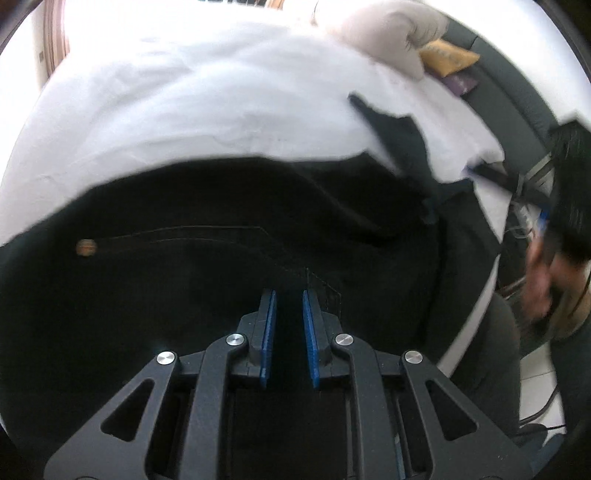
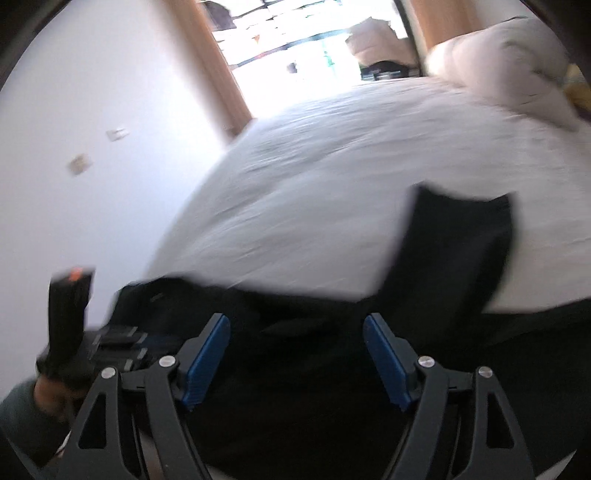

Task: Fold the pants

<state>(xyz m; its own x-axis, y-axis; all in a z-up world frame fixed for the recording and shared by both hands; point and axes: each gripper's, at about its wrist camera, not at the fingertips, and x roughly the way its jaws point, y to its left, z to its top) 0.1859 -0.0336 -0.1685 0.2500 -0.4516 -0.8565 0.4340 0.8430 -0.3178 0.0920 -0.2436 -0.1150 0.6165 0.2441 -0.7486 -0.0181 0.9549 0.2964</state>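
Black pants [image 1: 229, 236] lie spread on the white bedsheet [image 1: 184, 103], filling the near edge of the bed in the left wrist view. One copper rivet [image 1: 86, 246] shows on the cloth toward the left, with a curved line of pocket stitching running from it toward the middle. A darker flap of the pants reaches up toward the far right of the bed, its edge ragged and blurred.

Left gripper [image 1: 289, 295]: blue pads drawn close together with only a narrow gap, directly over the dark cloth. Whether fabric is pinched between them cannot be told; black on black hides it.

Right gripper [image 2: 296, 321]: jaws spread wide, blue pads well apart, nothing between them but the pants lying below. In this view a pant leg [image 2: 454, 251] stretches away across the sheet toward the right edge of the bed. The picture is smeared by motion.

Surroundings: a pale pillow [image 1: 388, 33] sits at the far right corner of the bed, with a yellow cushion [image 1: 448, 55] just beside it. A dark padded headboard [image 1: 517, 96] runs along the right edge. A person's dark-haired head [image 1: 569, 173] shows at the right margin of the left wrist view. In the right wrist view a hand [image 2: 55, 387] grips the other tool's black handle at lower left; a white wall [image 2: 92, 129] and a wooden door frame [image 2: 225, 74] stand beyond the bed's left edge.
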